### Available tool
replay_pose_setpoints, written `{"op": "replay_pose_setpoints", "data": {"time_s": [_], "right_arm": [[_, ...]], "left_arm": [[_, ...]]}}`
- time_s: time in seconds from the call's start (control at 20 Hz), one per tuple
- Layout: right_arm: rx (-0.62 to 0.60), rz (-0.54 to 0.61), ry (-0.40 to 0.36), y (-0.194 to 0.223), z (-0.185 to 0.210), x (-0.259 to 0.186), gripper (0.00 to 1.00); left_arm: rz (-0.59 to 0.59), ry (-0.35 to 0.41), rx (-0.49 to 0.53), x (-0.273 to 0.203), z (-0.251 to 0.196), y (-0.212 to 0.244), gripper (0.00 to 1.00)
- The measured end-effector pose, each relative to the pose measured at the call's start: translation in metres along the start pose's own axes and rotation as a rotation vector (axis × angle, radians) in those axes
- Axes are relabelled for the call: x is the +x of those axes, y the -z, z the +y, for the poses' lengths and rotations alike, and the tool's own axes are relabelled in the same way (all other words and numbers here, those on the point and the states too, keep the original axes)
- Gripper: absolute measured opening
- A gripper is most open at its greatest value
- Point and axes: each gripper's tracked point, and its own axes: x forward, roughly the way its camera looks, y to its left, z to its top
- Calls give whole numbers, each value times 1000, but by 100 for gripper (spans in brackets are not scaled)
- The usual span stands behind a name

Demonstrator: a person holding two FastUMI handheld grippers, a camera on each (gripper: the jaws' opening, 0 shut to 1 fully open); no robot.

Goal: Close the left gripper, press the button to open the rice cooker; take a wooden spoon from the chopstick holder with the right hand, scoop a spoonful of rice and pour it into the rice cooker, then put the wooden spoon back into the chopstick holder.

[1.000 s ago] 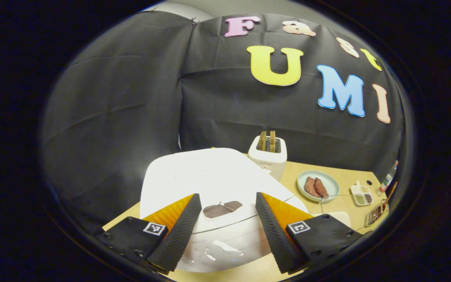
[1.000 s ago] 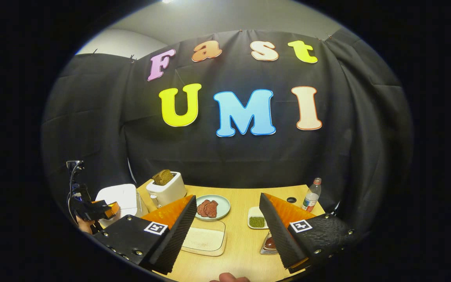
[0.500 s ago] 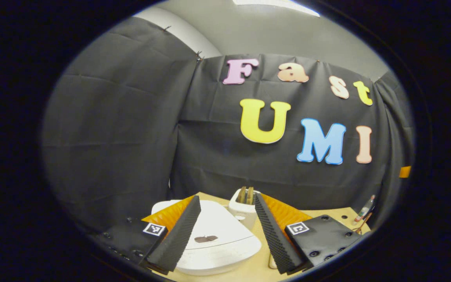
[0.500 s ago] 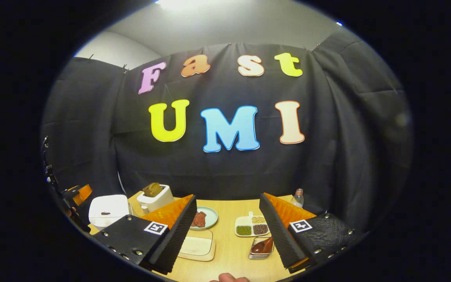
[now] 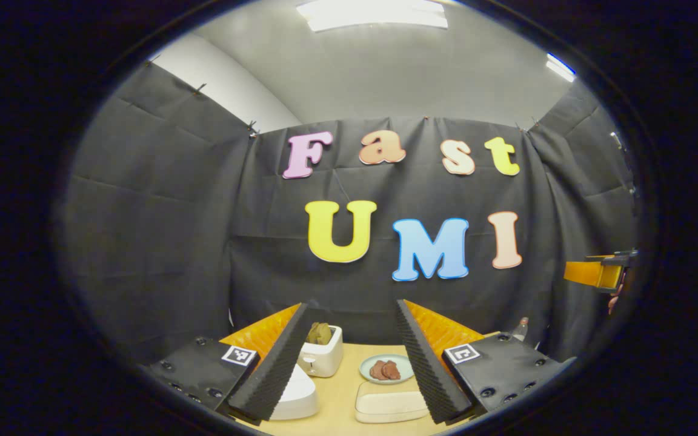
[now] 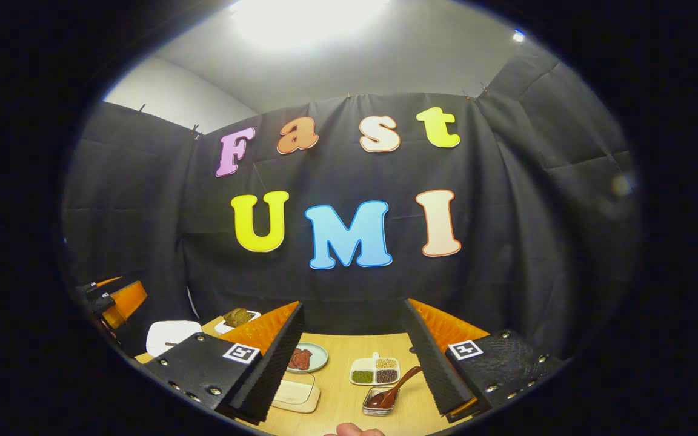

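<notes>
rice cooker [image 5: 291,393]: one, white
toaster [image 5: 321,358]: one, with bread in its top
plate [image 5: 386,368]: one, with two pieces of meat
rice tray [image 5: 390,406]: one
wooden spoon [image 6: 392,390]: one
chopstick holder [image 6: 378,402]: one
divided dish [image 6: 374,371]: one, three compartments visible
bottle [image 5: 520,329]: one
grippers: two, left gripper [image 5: 349,362] and right gripper [image 6: 352,356]
</notes>
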Motion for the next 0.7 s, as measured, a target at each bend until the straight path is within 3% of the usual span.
{"op": "replay_pose_setpoints", "data": {"time_s": [0.45, 0.7], "right_arm": [[29, -19, -19, -7, -48, -12, 97], [32, -2, 17, 8, -99, -21, 98]], "left_arm": [[-50, 44, -68, 2, -94, -31, 98], [-35, 66, -92, 0, -137, -18, 97]]}}
